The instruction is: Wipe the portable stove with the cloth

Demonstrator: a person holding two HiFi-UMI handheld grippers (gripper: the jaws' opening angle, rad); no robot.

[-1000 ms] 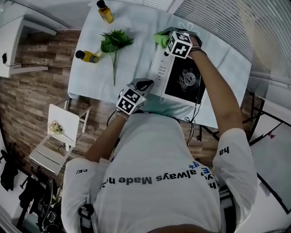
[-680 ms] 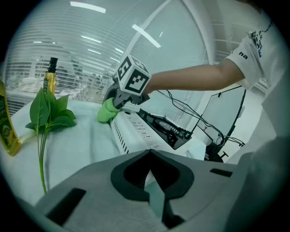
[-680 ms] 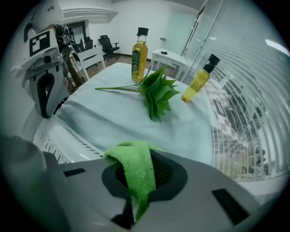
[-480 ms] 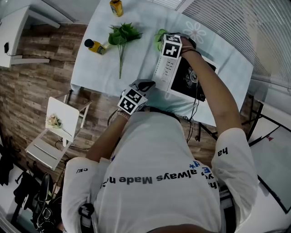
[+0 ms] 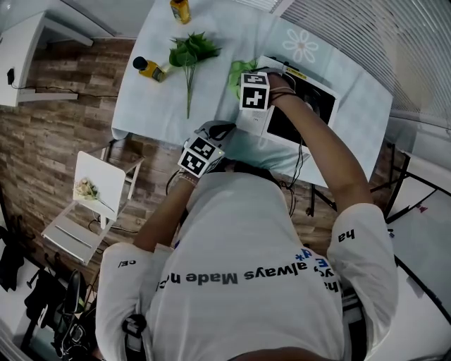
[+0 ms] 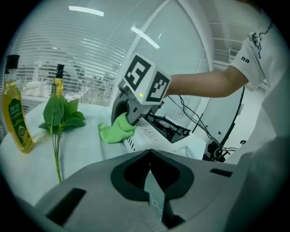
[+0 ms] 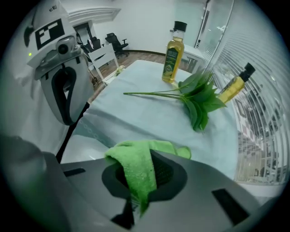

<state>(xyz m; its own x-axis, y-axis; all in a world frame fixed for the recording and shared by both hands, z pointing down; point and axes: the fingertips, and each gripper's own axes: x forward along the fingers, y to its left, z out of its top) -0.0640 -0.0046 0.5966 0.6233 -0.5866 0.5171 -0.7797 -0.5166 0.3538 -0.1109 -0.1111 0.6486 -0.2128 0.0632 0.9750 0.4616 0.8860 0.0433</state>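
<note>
The white portable stove with a black top stands on the table's right half. My right gripper is at the stove's left side, by the control strip, shut on the green cloth. In the right gripper view the cloth hangs folded between the jaws of that gripper. The left gripper view shows the cloth pressed on the stove side. My left gripper hovers at the table's near edge, shut and holding nothing.
A leafy green sprig lies left of the stove. Two yellow oil bottles are near it on the pale tablecloth. A black cable hangs off the stove's near side. A white chair stands on the floor below left.
My right gripper has drawn the cloth from the stove's far left corner toward me along its left side. The left gripper has stayed at the table edge.
</note>
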